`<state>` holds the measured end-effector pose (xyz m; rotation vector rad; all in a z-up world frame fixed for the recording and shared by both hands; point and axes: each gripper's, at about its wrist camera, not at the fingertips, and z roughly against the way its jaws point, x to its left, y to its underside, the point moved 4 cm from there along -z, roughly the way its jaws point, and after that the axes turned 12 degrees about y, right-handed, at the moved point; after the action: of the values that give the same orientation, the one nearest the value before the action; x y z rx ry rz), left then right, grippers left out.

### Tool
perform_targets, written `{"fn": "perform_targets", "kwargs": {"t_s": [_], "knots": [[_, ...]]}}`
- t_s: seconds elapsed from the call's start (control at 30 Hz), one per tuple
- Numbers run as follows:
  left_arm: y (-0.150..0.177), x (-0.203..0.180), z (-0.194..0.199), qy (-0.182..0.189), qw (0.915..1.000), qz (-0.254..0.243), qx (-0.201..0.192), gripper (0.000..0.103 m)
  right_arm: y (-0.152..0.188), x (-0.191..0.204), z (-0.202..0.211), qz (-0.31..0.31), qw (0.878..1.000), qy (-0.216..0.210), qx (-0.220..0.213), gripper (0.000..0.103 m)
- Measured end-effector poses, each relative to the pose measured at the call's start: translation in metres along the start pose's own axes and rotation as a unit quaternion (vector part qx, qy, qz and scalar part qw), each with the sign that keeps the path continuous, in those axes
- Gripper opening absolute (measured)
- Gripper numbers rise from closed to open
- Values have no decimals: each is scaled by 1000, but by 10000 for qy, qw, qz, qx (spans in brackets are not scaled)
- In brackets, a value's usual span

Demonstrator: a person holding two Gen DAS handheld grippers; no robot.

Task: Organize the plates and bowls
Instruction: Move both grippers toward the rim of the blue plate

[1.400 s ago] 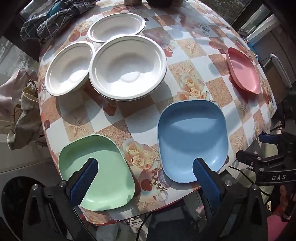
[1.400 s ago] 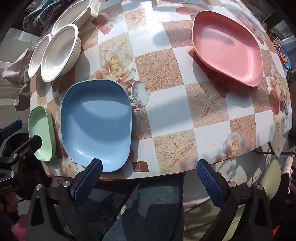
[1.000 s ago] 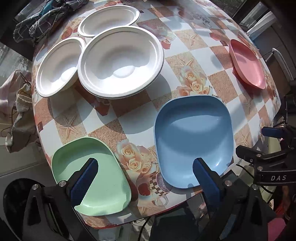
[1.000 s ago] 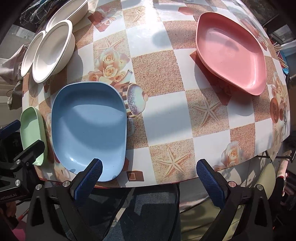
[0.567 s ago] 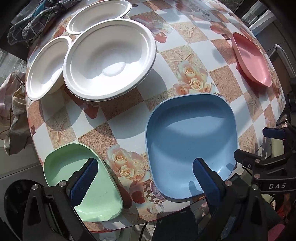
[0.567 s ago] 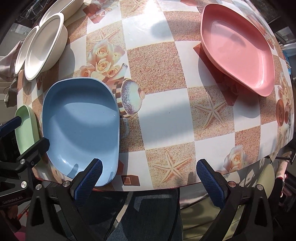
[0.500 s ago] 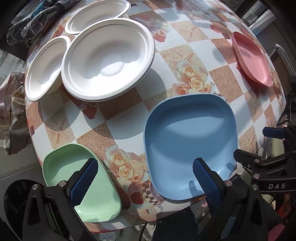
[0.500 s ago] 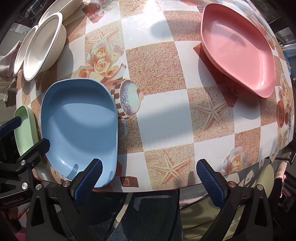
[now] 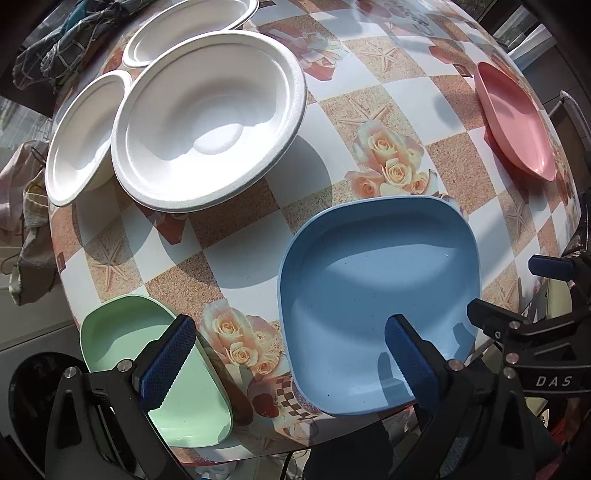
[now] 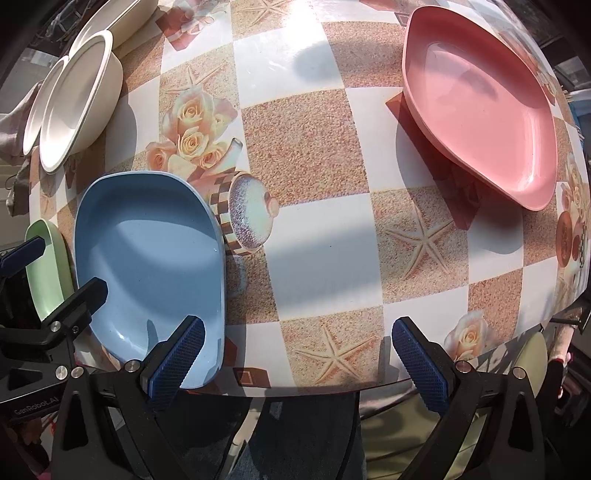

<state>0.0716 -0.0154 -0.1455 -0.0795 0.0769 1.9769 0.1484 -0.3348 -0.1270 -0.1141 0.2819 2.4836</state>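
Note:
A blue plate [image 9: 376, 291] [image 10: 147, 258] lies near the table's front edge, with a green plate [image 9: 147, 350] [image 10: 48, 269] to its left. A pink plate [image 9: 513, 118] [image 10: 480, 122] rests at the far right. Behind them stand a large white bowl [image 9: 207, 122] [image 10: 77, 96] and two smaller white ones [image 9: 77, 140] [image 9: 184, 33]. My left gripper [image 9: 288, 362] hovers open over the front edge, one finger above the green plate, the other above the blue one. My right gripper [image 10: 295, 358] is open too, with its left finger over the blue plate's near corner.
The round table [image 9: 391, 74] [image 10: 332, 229] carries a checked cloth with roses and starfish. A bundle of checked fabric [image 9: 66, 40] lies at the back left, and cloth hangs off the left side [image 9: 26, 206]. A person's legs [image 10: 303, 435] show below the table's near edge.
Both grippers have moved forward and lower toward the table, so the plates look larger. The left view has drifted right, toward the blue plate. Nothing has been grasped; both stay open.

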Motion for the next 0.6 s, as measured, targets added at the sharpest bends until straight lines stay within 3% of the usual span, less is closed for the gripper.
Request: {"fn": "perform_targets", "kwargs": {"t_s": [0.2, 0.33, 0.53, 0.6], "knots": [[-1, -2, -3, -259, 9997, -16, 40, 102, -8, -7, -9, -21, 9999, 130, -61, 102], [-6, -6, -7, -223, 9997, 26, 78, 102, -7, -13, -15, -59, 9994, 309, -156, 102], [-11, -9, -13, -137, 9999, 22, 92, 102, -6, -33, -22, -131, 9994, 178, -275, 102], [-13, -12, -13, -104, 9999, 30, 97, 102, -9, -48, -20, -126, 9984, 382, -403, 102]]}}
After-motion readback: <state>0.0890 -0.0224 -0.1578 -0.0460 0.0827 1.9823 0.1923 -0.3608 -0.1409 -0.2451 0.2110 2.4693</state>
